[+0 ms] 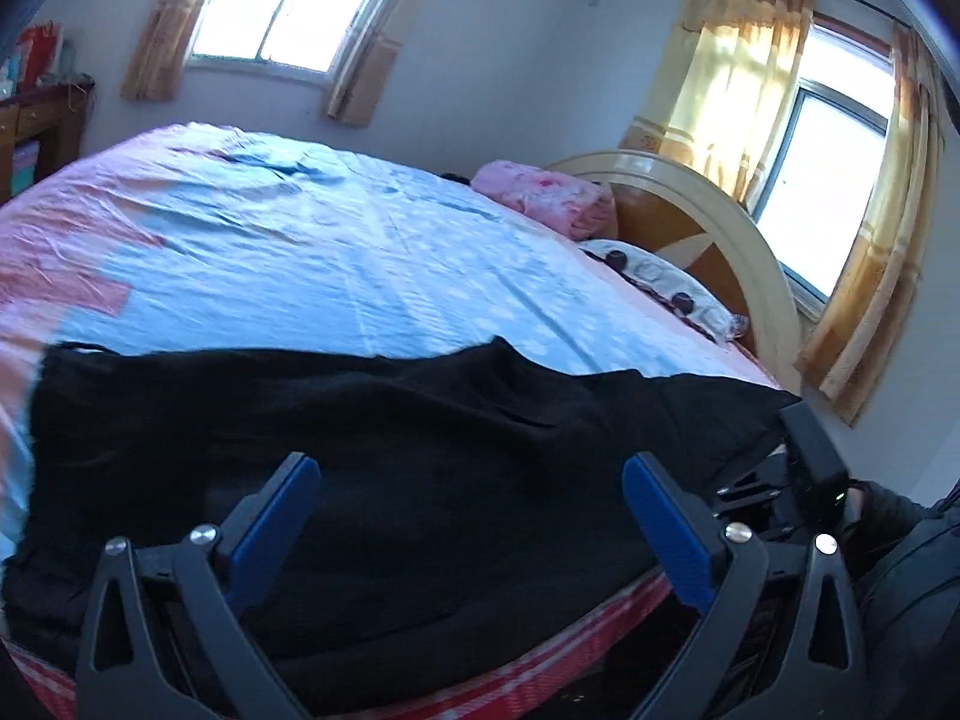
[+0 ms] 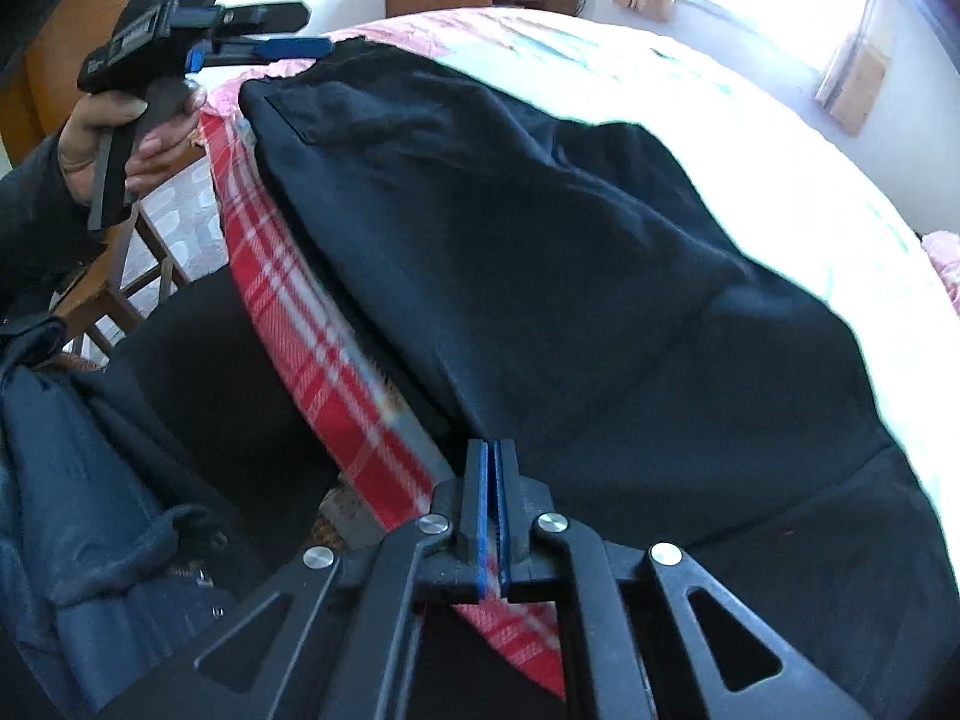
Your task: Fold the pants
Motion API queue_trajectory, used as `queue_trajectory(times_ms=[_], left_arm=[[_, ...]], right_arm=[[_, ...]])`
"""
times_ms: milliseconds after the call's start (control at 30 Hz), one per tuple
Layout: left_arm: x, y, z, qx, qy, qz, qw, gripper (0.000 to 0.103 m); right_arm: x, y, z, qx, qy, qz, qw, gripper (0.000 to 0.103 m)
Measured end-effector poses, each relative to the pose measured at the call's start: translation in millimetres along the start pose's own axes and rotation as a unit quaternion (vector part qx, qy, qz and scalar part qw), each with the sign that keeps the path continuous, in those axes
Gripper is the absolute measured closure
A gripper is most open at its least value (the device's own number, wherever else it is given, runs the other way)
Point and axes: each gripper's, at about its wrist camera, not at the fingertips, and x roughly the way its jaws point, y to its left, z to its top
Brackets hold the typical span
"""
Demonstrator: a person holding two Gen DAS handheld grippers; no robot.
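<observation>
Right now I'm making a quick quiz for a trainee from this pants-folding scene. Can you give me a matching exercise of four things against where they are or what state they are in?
Things:
1. left gripper
2. right gripper
3. black pants
4. pink folded blanket

Places or states:
A. near the headboard
B. spread along the bed's near edge
C. jaws wide apart, nothing between them
D. jaws closed together

Pairs: 1-C, 2-D, 3-B, 4-A

Blue sheet (image 1: 360,276) beyond black pants (image 1: 390,450) bare, passable; headboard (image 1: 720,222), pink bundle (image 1: 552,198) block far right.
</observation>
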Motion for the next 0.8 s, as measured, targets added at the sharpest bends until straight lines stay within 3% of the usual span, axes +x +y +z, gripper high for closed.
queue_trajectory(times_ms=[300, 333, 367, 433, 567, 667, 800], left_arm=[[25.5, -28.1, -2.5, 0.005, 0.008, -0.032, 0.9995, 0.0], [29.6, -32.0, -3.9, 0.01, 0.011, -0.034, 0.9993, 0.0], [34.4, -36.6, -6.0, 0.018, 0.015, -0.036, 0.9991, 0.0], [44.2, -42.5, -10.5, 0.034, 0.026, -0.021, 0.9988, 0.0], [49.0, -42.0, -16.6, 0.047, 0.036, -0.004, 0.9982, 0.0], [47.6, -32.5, -16.8, 0.035, 0.032, 0.001, 0.9989, 0.0], [45.5, -19.9, -16.3, 0.022, 0.032, 0.017, 0.9991, 0.0]], right_arm=[[-2.8, -15.2, 11.1, 0.02, -0.003, 0.018, 1.0, 0.095], [-7.2, -20.6, 15.5, 0.027, -0.008, 0.025, 0.999, 0.085], [-11.7, -26.9, 22.5, 0.035, -0.015, 0.037, 0.999, 0.069], [-20.9, -40.6, 38.2, 0.059, -0.043, 0.055, 0.996, 0.056], [-32.1, -73.2, 70.1, 0.121, -0.083, 0.086, 0.985, 0.055], [-17.9, -97.6, 104.0, 0.166, -0.092, 0.101, 0.977, 0.055], [35.1, -124.5, 145.9, 0.23, -0.052, 0.149, 0.96, 0.055]])
